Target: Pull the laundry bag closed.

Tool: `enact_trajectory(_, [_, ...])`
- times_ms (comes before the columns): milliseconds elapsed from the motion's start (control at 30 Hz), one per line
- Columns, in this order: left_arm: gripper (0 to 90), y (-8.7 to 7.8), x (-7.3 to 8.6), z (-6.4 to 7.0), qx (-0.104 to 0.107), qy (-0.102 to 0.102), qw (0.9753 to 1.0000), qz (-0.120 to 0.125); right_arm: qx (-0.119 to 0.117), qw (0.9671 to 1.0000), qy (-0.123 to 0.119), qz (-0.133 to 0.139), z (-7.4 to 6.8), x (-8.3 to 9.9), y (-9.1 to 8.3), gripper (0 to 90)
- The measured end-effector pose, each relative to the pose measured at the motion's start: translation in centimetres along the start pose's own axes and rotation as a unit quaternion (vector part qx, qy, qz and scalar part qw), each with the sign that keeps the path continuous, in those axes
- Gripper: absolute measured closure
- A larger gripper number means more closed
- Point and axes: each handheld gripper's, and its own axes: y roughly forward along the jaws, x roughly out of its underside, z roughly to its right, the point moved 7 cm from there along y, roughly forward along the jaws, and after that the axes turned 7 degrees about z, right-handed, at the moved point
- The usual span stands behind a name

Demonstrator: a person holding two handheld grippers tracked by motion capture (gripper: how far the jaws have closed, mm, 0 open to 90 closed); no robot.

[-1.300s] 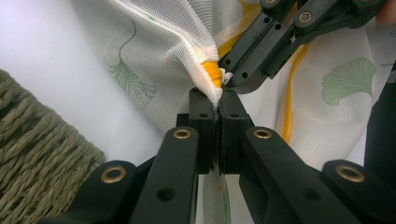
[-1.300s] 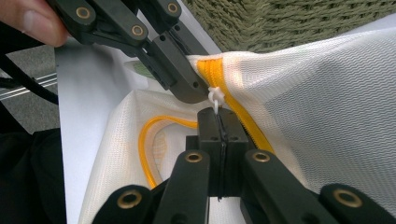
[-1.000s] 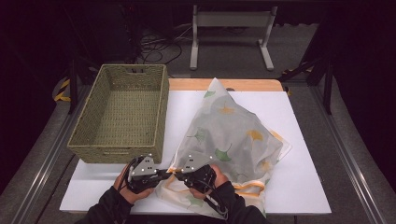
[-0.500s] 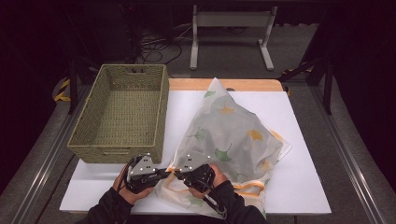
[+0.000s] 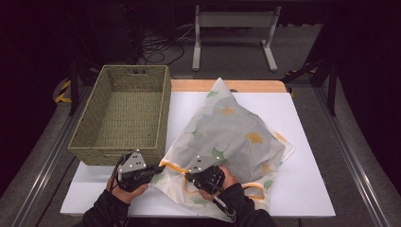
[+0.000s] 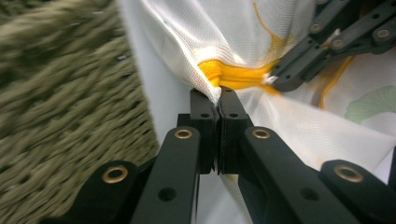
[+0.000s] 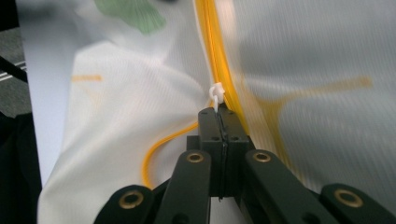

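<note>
A white mesh bag point(image 5: 236, 127) printed with green and yellow leaves lies on the white table point(image 5: 307, 161). A yellow zipper point(image 5: 172, 165) runs along its near edge. My left gripper point(image 5: 160, 166) point(image 6: 218, 95) is shut on the bag's fabric at the zipper's end point(image 6: 233, 77). My right gripper point(image 5: 188, 176) point(image 7: 218, 112) is shut on the small white zipper pull point(image 7: 216, 91), just right of the left one. The left gripper view also catches the right gripper's black linkage point(image 6: 327, 37) at upper right.
A green woven basket point(image 5: 163, 113) point(image 6: 60, 93) stands empty at the table's left, its near corner close behind my left gripper. A wooden strip point(image 5: 189, 85) edges the table's far side. A metal stand point(image 5: 234, 19) is on the floor beyond.
The two grippers have drawn slightly apart, and a short stretch of yellow zipper now shows between them. The bag itself has barely shifted.
</note>
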Motion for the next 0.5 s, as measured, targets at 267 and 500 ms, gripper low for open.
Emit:
enact_trajectory(267, [87.3, -1.0, 0.6, -0.9, -0.021, -0.006, 0.9998, -0.001, 0.007, 0.9997, -0.008, -0.023, 0.5, 1.3, -1.7, 90.0])
enact_trajectory(500, [87.3, -1.8, 1.3, -1.3, -0.032, -0.006, 0.9994, -0.010, 0.008, 0.9990, -0.006, -0.043, 0.7, 2.9, -3.8, 90.0])
